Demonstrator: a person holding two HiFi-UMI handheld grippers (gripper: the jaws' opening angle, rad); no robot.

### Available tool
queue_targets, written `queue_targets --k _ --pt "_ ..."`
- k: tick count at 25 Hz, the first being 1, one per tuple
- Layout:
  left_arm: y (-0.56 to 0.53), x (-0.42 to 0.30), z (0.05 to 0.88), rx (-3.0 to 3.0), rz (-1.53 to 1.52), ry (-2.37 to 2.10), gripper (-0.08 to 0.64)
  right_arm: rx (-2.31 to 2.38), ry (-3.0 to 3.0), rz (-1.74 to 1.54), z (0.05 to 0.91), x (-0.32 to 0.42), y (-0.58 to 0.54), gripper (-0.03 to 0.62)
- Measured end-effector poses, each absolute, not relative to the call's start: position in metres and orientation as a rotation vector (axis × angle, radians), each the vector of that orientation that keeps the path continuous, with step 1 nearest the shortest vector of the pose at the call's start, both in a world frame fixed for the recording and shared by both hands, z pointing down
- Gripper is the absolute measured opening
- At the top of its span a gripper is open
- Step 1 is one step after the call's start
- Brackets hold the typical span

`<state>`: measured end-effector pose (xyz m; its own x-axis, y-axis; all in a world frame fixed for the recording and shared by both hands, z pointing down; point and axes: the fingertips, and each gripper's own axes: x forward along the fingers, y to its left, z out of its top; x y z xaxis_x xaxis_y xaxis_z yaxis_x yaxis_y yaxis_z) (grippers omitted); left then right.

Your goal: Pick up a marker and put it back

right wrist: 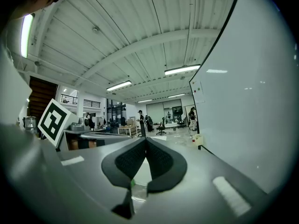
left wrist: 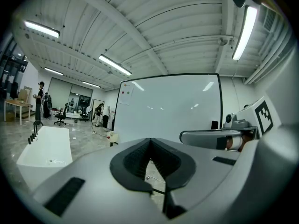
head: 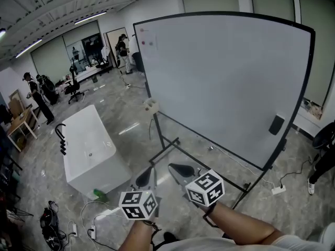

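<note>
You hold the left tool [head: 144, 178] and the right tool [head: 180, 170] at lower centre, before a whiteboard [head: 225, 77] filling the upper right. Each tool is closed tip to tip, gripping nothing. The marker is too small to make out. A pale holder [head: 152, 106] sits at the whiteboard's left edge.
</note>
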<state>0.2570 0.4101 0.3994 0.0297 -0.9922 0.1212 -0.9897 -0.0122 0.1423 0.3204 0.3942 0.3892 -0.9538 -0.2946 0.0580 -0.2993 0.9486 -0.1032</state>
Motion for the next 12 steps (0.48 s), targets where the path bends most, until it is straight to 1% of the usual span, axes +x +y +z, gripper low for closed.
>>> queue_targets --k 6,12 --pt "0.393 0.206 0.412 2.096 -0.009 -2.045 0.002 0.414 -3.046 0.219 0.408 0.269 0.378 0.003" --pt "0.369 0.137 0.412 2.119 0.02 -2.01 0.002 0.42 -3.037 0.251 0.413 0.197 0.353 0.003"
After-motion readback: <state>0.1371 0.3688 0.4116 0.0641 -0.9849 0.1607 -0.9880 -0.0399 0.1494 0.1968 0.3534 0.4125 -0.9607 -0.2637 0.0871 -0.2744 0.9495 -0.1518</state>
